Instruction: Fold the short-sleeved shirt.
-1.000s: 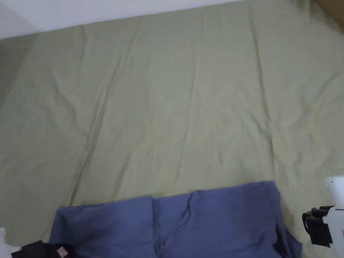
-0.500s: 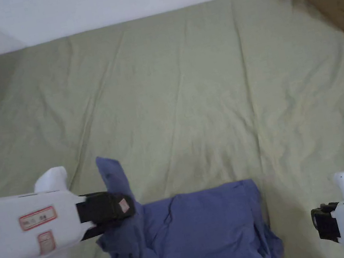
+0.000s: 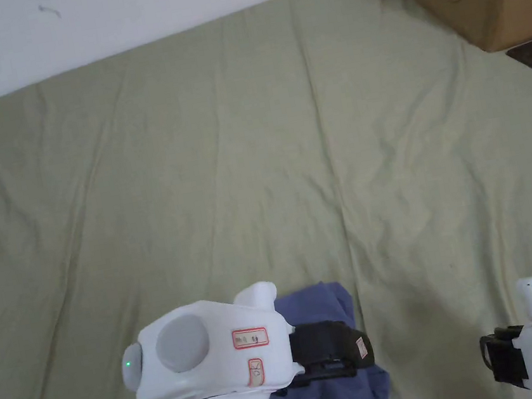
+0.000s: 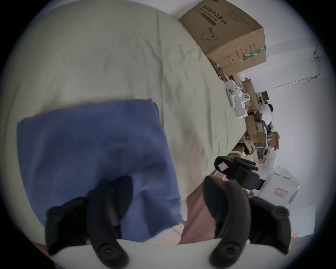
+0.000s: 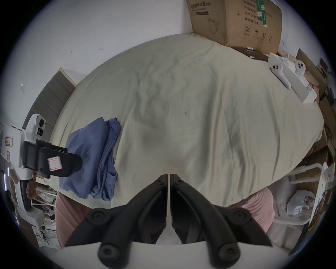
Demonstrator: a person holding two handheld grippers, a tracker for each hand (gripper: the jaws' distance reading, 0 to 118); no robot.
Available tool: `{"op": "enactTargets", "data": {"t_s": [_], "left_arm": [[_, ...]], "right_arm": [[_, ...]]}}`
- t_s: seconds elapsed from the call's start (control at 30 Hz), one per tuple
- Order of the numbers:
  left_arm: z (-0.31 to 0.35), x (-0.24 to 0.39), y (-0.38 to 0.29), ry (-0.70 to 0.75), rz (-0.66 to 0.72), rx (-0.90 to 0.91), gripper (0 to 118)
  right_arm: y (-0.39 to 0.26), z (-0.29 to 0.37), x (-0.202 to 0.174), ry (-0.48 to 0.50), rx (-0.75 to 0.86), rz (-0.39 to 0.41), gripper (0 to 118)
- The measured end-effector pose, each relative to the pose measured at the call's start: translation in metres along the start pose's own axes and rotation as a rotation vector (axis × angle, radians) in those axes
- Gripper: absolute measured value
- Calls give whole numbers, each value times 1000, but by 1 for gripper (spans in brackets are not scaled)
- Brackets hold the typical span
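A blue cotton short-sleeved shirt (image 5: 91,156) lies folded into a compact, layered rectangle at the near edge of a bed with a pale green sheet (image 3: 265,165). The left claw (image 3: 343,351), jaws apart and holding nothing, hovers over the shirt. The right claw (image 5: 168,183), jaws together and empty, sits well to the shirt's right. Folding looks nearly finished; perhaps 1 tidying press remains.
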State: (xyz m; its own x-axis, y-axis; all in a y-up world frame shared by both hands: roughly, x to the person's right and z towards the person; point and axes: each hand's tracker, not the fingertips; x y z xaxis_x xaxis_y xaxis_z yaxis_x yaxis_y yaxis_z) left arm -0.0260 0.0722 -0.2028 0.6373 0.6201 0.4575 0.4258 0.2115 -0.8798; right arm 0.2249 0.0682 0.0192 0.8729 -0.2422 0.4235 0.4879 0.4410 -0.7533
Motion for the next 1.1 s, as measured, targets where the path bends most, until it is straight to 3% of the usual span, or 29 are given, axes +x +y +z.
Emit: {"op": "enactTargets", "data": {"t_s": [0.03, 0.17, 0.2, 0.23, 0.27, 0.3, 0.4, 0.53, 0.73, 0.87, 1.0, 1.1], "left_arm": [[8, -2, 0, -4, 1, 18, 90], [64, -8, -2, 35, 37, 175, 85], [74, -16, -3, 56, 44, 214, 73], [81, -25, -4, 85, 62, 237, 48], [86, -35, -7, 127, 75, 250, 9], [89, -41, -12, 142, 106, 262, 2], [93, -67, -27, 138, 202, 276, 1], [72, -75, -37, 82, 203, 230, 0], [1, -28, -36, -70, 134, 94, 0], [-37, 10, -39, -32, 34, -6, 0], [-55, 25, -40, -132, 33, -51, 0], [-65, 36, -39, -83, -58, -60, 0]], "right_arm": [[0, -1, 0, -3, -4, 1, 3], [0, -6, -6, -11, -13, 20, 3], [1, -7, -7, -6, -12, 22, 3], [2, -7, -10, 3, -10, 22, 3], [2, -7, -12, 11, -9, 24, 3], [3, -7, -14, 16, -8, 29, 3], [5, -9, -20, 19, -8, 57, 3], [6, -12, -23, 23, -14, 67, 3], [6, -12, -22, 17, -20, 67, 3], [6, -10, -15, 4, -21, 50, 3], [5, -8, -7, -13, -21, 40, 3], [4, -9, -6, -20, -25, 34, 3]]}}
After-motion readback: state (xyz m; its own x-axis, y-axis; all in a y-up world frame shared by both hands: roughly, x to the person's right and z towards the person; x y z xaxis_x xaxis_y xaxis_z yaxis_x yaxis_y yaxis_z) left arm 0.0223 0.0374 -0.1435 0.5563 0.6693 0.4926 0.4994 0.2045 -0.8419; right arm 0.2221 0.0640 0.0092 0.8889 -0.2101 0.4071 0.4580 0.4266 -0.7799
